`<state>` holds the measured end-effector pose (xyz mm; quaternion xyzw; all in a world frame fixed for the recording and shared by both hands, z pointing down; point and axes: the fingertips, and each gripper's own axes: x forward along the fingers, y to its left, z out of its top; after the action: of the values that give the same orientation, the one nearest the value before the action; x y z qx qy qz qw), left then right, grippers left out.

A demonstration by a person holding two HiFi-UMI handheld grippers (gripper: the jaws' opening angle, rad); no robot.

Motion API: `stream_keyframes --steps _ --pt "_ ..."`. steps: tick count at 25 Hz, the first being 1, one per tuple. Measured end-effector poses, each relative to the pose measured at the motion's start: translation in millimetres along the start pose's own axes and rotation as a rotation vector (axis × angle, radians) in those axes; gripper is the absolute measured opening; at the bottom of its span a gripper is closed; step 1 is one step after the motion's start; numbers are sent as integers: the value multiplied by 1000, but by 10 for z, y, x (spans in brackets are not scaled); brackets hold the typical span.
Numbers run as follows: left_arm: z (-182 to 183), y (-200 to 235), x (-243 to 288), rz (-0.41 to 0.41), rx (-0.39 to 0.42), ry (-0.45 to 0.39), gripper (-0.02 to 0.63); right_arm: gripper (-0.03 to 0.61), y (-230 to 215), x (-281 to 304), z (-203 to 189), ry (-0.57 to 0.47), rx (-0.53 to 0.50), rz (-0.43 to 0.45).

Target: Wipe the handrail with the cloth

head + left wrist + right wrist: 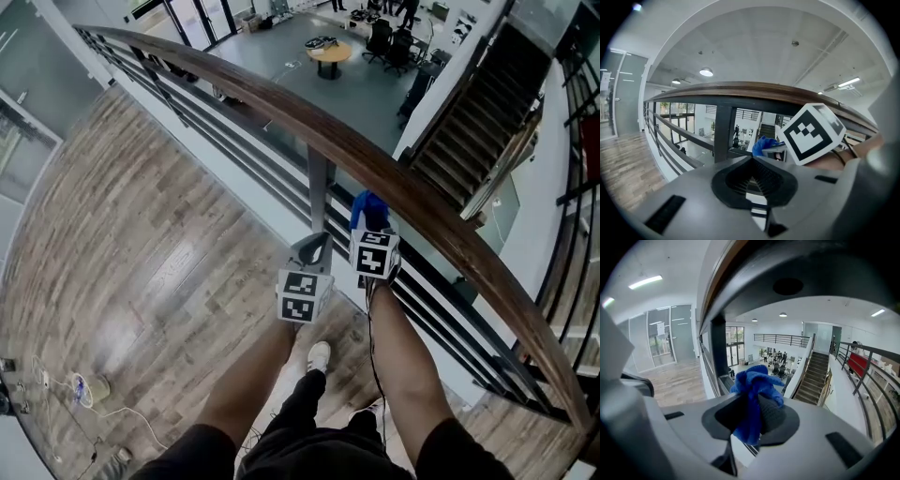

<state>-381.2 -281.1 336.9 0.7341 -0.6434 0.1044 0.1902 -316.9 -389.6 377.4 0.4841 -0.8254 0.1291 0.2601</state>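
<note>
The dark brown wooden handrail (281, 103) runs from upper left to lower right in the head view. My right gripper (367, 223) is shut on a bunched blue cloth (368, 208), held just below and on my side of the rail, apart from it. In the right gripper view the cloth (752, 385) sticks out of the gripper (751, 404), with the handrail (787, 268) close overhead. My left gripper (313, 246) is just left of the right one, shut and holding nothing. In the left gripper view, past the gripper (752, 157), I see the handrail (740, 88) and the cloth (762, 145).
A dark metal post (317, 192) and horizontal bars (234, 141) carry the rail right in front of the grippers. Beyond it lies a drop to a lower hall with a round table (328, 52) and a staircase (478, 112). Wooden floor (141, 253) spreads to my left.
</note>
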Motion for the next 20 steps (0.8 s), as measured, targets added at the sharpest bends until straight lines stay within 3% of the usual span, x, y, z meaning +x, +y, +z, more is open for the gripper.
stream_keyframes --steps 10,20 --pt "-76 -682 -73 -83 -3 23 5 94 -647 -577 -474 7 83 -85" --pt "-267 -1816 -84 -189 25 66 5 94 -1412 -1408 -1032 33 179 -144"
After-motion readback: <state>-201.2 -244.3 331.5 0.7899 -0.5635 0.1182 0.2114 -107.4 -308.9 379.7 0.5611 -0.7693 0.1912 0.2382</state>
